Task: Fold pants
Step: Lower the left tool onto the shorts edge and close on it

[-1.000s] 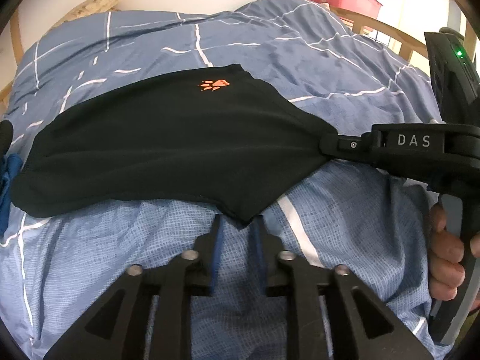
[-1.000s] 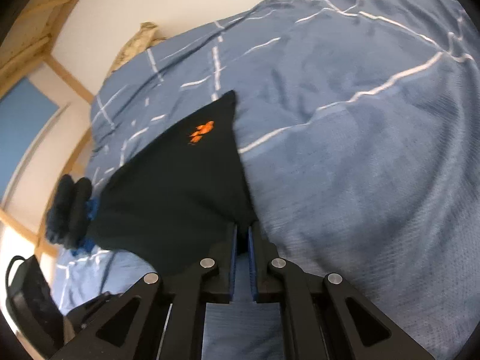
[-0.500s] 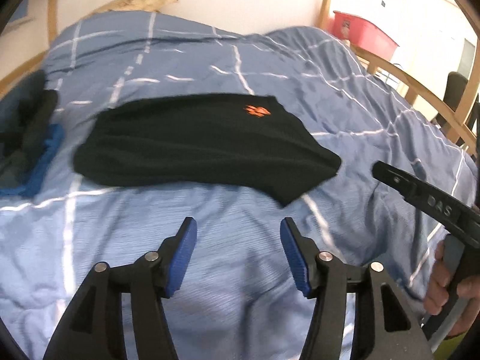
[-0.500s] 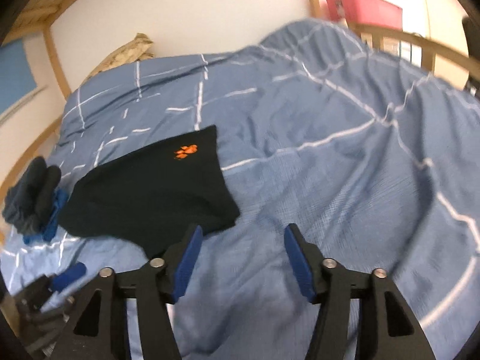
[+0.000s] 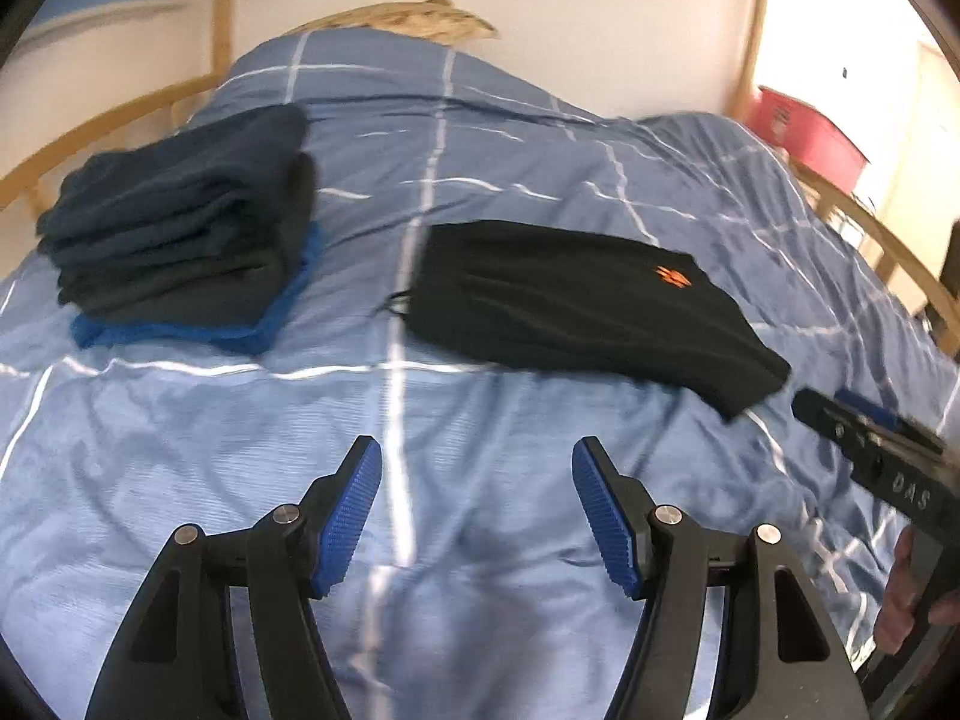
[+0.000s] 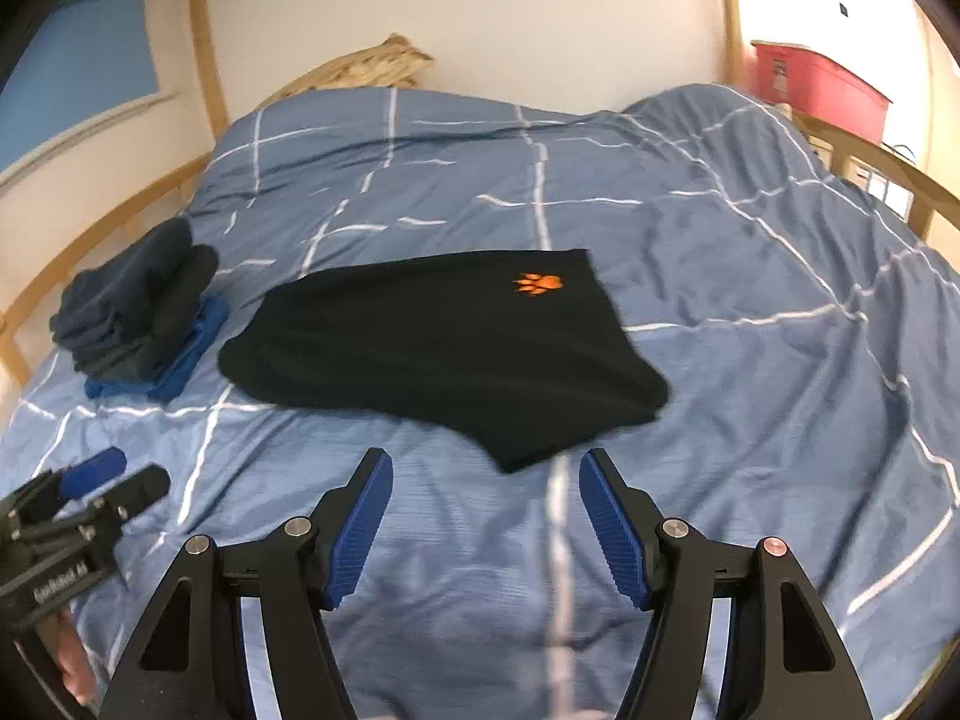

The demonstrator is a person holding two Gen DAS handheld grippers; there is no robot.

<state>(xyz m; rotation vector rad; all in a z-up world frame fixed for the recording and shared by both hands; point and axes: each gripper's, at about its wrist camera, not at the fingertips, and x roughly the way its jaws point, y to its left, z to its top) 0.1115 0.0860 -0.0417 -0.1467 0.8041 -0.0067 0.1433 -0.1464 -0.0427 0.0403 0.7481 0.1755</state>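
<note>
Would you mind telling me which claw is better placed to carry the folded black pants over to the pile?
Probably the left claw: the pile lies on its side. Both claws are opening and hold nothing, off the pants.

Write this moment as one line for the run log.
left gripper: opening, empty | right gripper: opening, empty | black folded pants with orange paw print: lying on blue checked duvet

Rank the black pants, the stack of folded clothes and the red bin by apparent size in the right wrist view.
1. Black pants, largest.
2. Stack of folded clothes.
3. Red bin, smallest, though it is farther away, so its true size is unsure.
</note>
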